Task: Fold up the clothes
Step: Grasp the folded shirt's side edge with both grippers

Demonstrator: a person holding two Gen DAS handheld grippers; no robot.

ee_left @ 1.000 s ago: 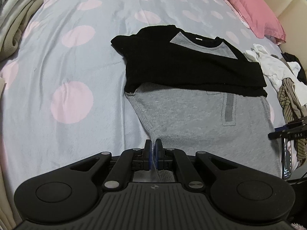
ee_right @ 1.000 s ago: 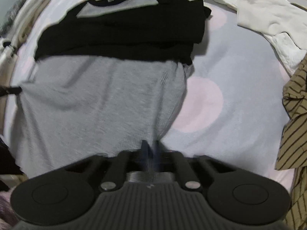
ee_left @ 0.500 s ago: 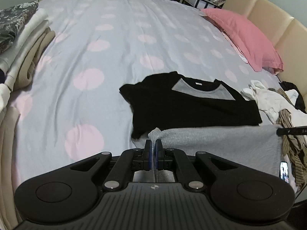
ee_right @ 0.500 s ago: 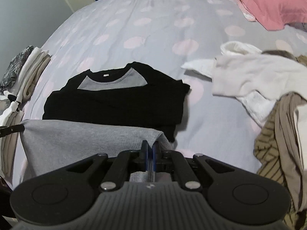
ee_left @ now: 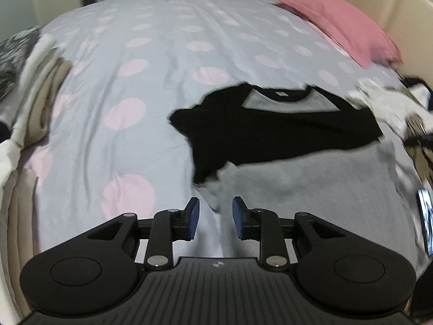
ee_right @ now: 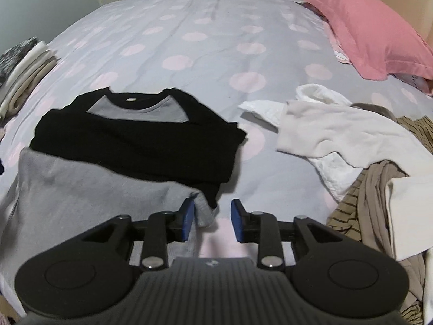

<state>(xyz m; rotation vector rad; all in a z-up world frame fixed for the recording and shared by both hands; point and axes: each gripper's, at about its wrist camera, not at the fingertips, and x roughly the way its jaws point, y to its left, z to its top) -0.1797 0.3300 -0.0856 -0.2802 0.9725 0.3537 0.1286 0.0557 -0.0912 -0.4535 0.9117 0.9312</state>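
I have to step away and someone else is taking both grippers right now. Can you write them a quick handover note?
Left hand-held gripper: open, holding nothing, just short of the grey hem's left corner.
Right hand-held gripper: open, holding nothing, at the hem's right corner.
The shirt lies on the bed, black sleeves folded across the chest, grey lower half folded up toward them.
Done: sleeves in, bottom fold laid down.
Left: check that fold is flat, then move the shirt to the folded stack on the left. The unfolded pile on the right remains.
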